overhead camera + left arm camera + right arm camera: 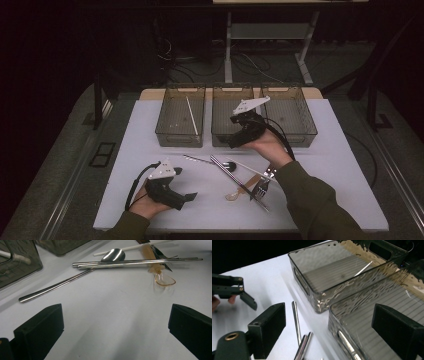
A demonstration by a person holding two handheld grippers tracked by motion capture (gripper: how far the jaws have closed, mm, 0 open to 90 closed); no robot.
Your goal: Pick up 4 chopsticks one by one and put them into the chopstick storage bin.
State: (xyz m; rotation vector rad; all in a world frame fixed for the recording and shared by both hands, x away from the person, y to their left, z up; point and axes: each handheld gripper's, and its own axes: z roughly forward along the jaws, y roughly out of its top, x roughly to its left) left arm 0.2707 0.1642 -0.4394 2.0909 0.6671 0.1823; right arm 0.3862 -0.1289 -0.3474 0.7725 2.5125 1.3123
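My right gripper (pixel 235 142) (pixel 329 322) hangs open over the front wall of the middle grey bin (pixel 220 136) (pixel 352 305), nothing between its jaws. A shiny metal piece (pixel 345 340) lies on that bin's floor just below. My left gripper (pixel 191 196) (pixel 116 322) rests low at the table's front left, open and empty, pointing at the cutlery pile. In the pile lie a metal spoon (pixel 227 164) (pixel 113 254), a pair of metal chopsticks (pixel 235 177) (pixel 135 262), an amber plastic spoon (pixel 234 195) (pixel 163 280), a fork (pixel 261 189) and a white chopstick (pixel 250 167).
Three translucent grey bins stand in a row at the back of the white table (pixel 325 165). The left bin (pixel 180 137) (pixel 312 292) holds a white chopstick (pixel 191 115) (pixel 363 268). The right bin (pixel 300 135) looks bare. Dark floor and cables lie beyond.
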